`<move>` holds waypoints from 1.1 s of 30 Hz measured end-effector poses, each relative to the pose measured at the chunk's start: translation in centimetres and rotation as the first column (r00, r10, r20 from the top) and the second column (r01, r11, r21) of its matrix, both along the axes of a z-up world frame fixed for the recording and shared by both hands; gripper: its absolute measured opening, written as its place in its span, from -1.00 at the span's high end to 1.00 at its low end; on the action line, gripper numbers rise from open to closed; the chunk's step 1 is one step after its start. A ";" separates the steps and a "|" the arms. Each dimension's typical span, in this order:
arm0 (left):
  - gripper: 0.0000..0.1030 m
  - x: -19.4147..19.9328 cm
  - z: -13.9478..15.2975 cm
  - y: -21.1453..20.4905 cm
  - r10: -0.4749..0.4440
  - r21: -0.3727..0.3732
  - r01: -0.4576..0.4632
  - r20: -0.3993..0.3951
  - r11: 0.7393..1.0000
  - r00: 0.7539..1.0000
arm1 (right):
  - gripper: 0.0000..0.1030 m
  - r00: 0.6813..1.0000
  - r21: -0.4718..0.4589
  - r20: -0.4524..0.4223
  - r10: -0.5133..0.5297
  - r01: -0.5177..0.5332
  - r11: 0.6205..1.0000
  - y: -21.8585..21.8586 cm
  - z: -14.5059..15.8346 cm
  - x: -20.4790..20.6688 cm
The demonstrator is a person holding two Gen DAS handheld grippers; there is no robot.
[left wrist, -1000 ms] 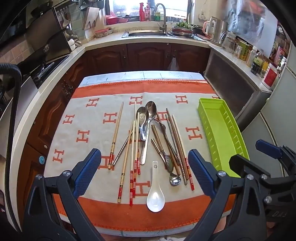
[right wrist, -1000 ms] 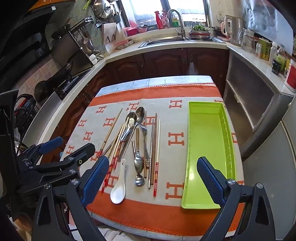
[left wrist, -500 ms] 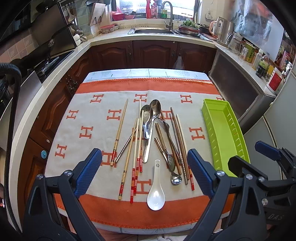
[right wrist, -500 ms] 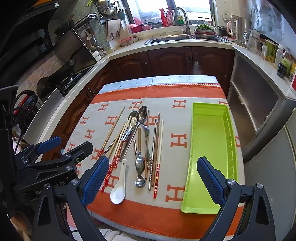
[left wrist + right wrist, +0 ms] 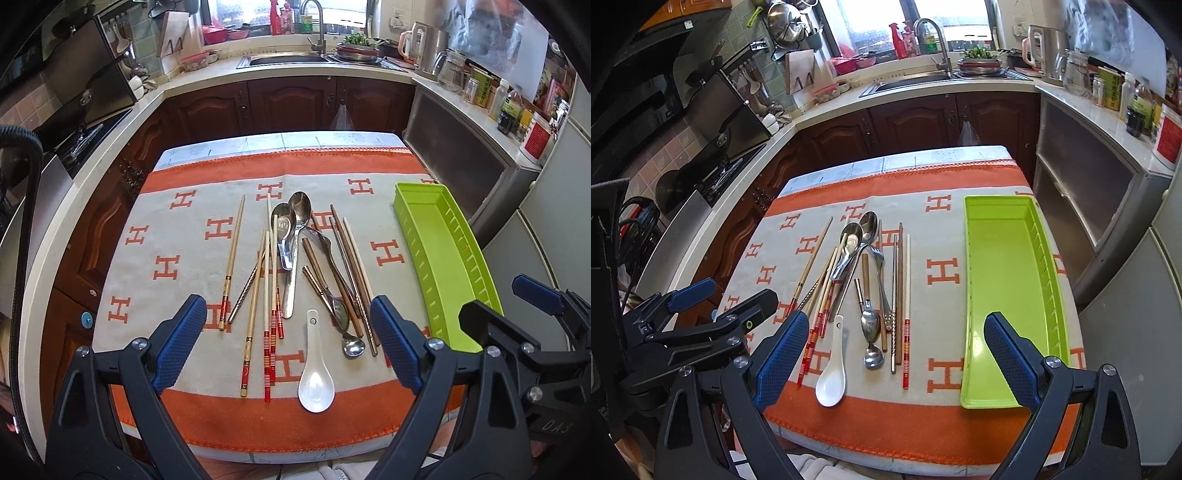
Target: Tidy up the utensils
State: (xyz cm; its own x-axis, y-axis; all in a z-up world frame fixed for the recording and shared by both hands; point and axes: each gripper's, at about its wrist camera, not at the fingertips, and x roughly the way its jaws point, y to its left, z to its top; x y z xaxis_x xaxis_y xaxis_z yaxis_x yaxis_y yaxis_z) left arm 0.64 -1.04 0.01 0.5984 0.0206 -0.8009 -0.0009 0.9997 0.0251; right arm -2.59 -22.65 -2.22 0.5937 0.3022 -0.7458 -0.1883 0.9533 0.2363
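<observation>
Glossy white ceramic spoon [image 5: 316,380] lies beside slim wooden chopsticks [image 5: 251,321].

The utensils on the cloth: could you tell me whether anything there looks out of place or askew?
The utensils lie in a loose jumble: spoons, a fork and chopsticks cross and overlap. One chopstick lies apart to the left. The green tray is empty. Nothing looks spilled or damaged.

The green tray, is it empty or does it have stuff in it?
Empty. The green tray shows only bare green floor inside; every spoon and chopstick lies on the cloth beside it.
</observation>
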 end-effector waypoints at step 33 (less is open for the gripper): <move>-0.72 -1.2 -0.4 1.2 -0.018 -0.033 0.018 -0.014 0.999 1.000 | -0.88 0.999 0.001 0.024 -0.036 0.036 0.999 0.8 1.5 -2.6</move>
